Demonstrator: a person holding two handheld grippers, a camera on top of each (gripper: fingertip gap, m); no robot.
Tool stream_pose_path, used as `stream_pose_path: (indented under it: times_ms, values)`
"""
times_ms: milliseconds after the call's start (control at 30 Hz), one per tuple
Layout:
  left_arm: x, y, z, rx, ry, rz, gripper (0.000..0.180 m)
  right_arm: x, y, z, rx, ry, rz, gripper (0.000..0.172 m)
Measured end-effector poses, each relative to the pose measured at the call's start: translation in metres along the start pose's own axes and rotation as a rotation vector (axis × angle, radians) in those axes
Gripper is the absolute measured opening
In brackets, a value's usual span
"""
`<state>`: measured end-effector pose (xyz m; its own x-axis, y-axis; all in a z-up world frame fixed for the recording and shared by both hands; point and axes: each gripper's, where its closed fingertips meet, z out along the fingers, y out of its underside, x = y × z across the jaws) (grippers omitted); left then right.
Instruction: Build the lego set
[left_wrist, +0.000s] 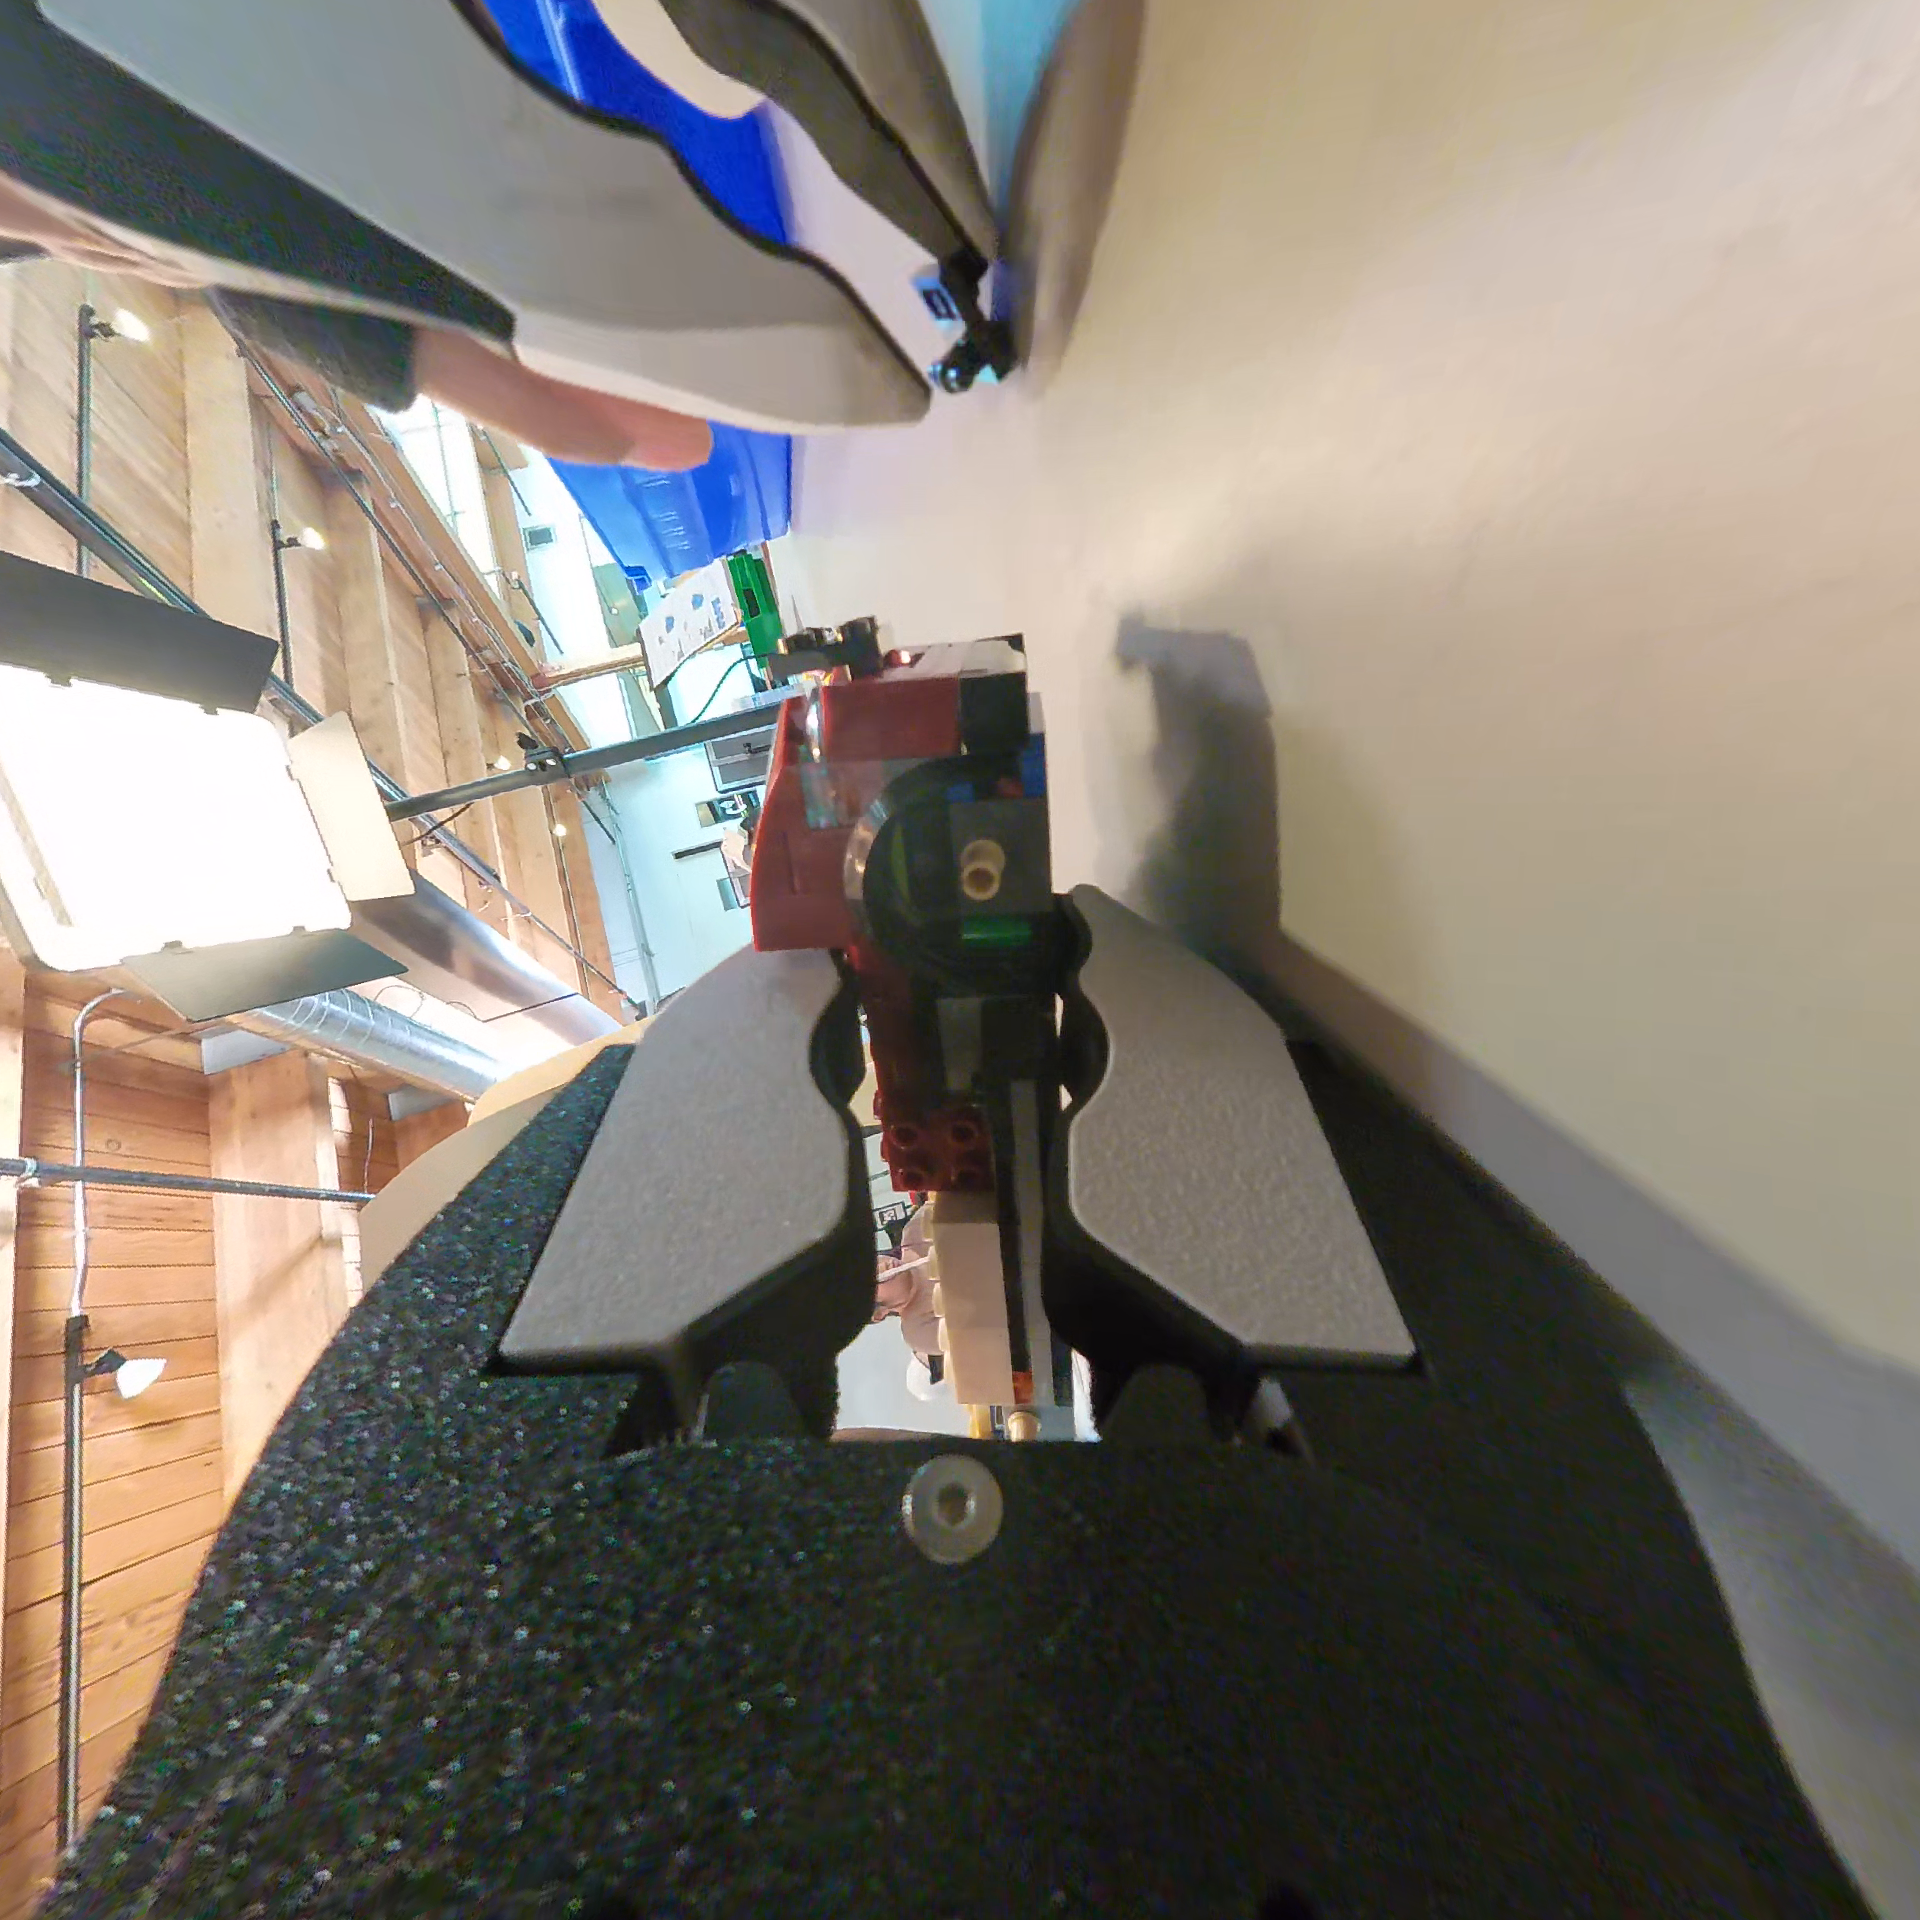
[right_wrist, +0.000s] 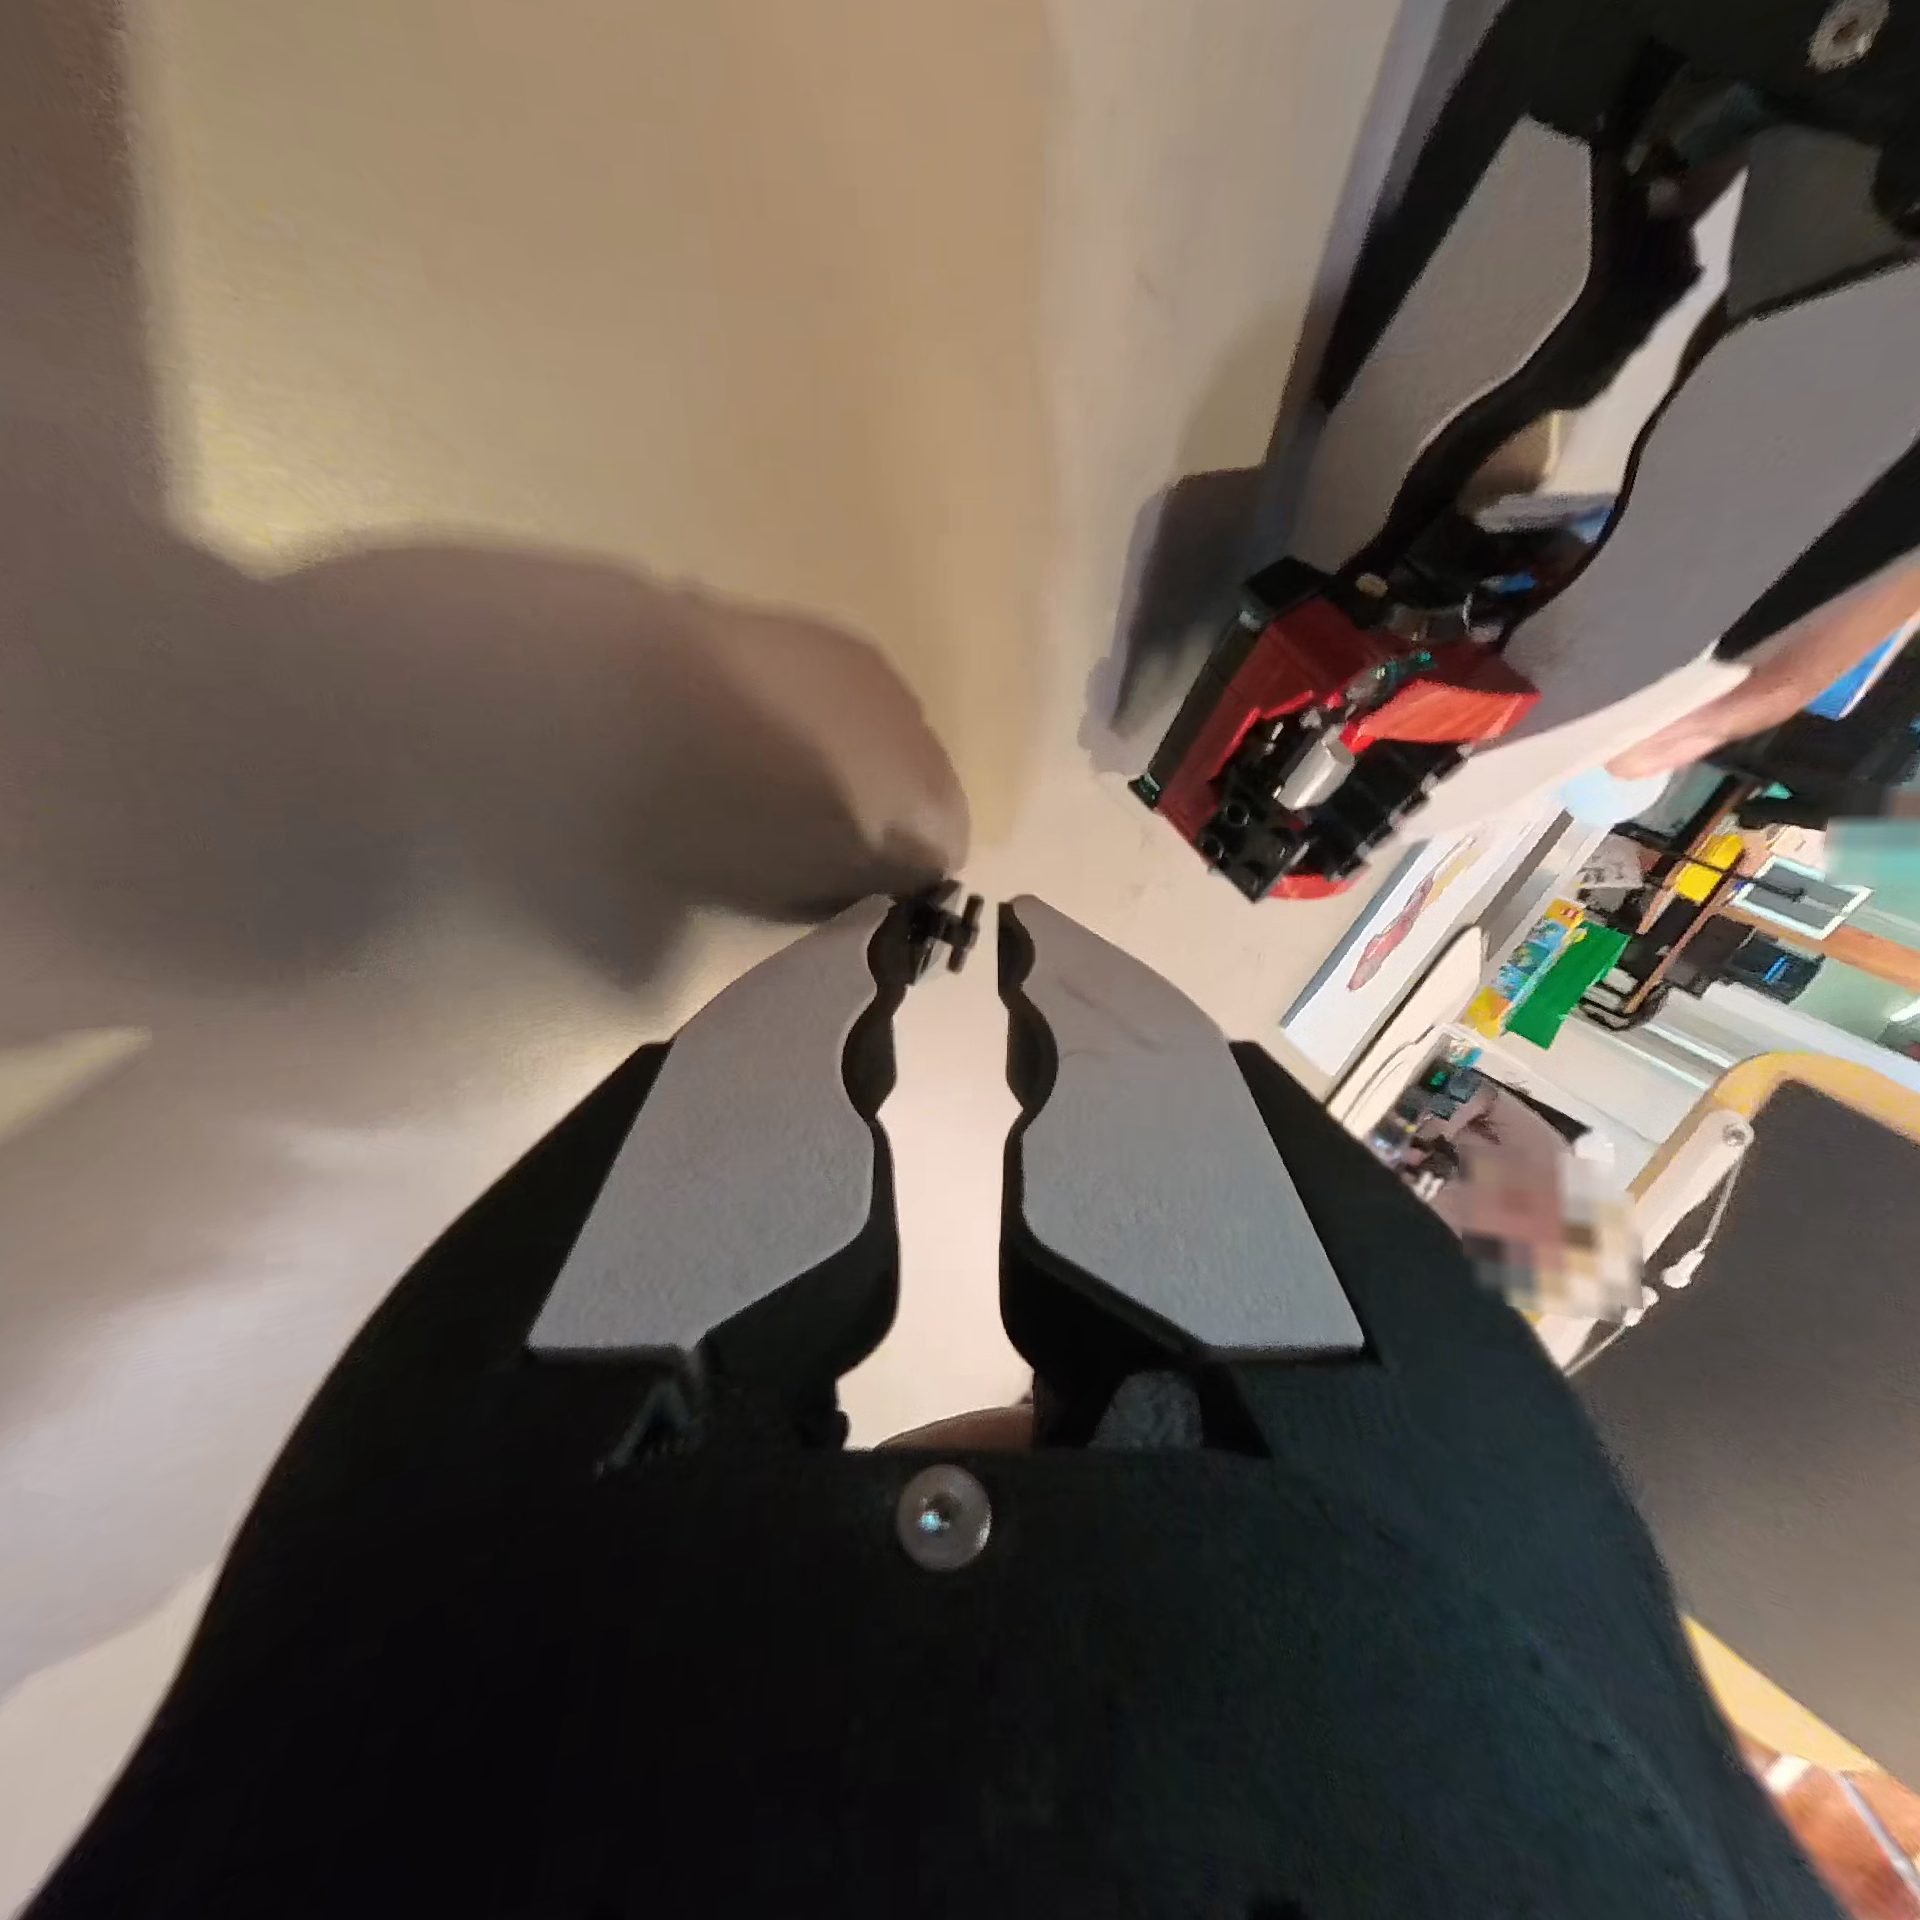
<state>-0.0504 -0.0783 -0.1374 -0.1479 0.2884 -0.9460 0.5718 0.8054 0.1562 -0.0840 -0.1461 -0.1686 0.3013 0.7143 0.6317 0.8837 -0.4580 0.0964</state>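
My left gripper (left_wrist: 935, 935) is shut on a red and black brick-built car model (left_wrist: 894, 790). It holds the model sideways, close to the cream table (left_wrist: 1455, 520). The model also shows in the right wrist view (right_wrist: 1340, 727), gripped between the left gripper's fingers (right_wrist: 1507, 436). My right gripper (right_wrist: 953, 914) is open, its tips at the table (right_wrist: 623, 312). A small black piece (right_wrist: 940, 930) lies against its left fingertip (right_wrist: 883, 935), with a gap to the right pad. In the left wrist view the right gripper (left_wrist: 977, 312) is at the top, the black piece (left_wrist: 964, 358) at its tips.
A blue bin (left_wrist: 675, 499) stands behind the right gripper. A booklet (right_wrist: 1392, 935) and colourful boxes with a green plate (right_wrist: 1558, 987) lie at the table's far side. A person's hand (right_wrist: 1714, 717) is by the left gripper. A lit studio panel (left_wrist: 156, 810) hangs behind. Across from one pair of fingers to the other is roughly 9 centimetres.
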Motion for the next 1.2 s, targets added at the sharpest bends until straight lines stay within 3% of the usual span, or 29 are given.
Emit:
stream_pose_path:
  times_ms: [300, 700, 867, 1200]
  values:
    - [0.002, -0.002, 0.002, 0.006, 0.005, -0.007, 0.034, 0.006, 0.011, 0.001, 0.082, -0.026, 0.191, 0.017]
    - [0.002, -0.003, 0.003, 0.006, 0.006, -0.019, 0.035, 0.007, 0.007, 0.003, 0.137, -0.047, 0.146, 0.012]
    - [0.002, -0.002, 0.003, 0.004, 0.007, -0.026, 0.035, 0.009, 0.008, 0.005, 0.146, -0.061, 0.134, 0.017]
    - [0.006, 0.001, 0.004, -0.004, 0.027, -0.039, 0.034, 0.017, -0.001, -0.001, 0.317, -0.299, 0.148, 0.020]
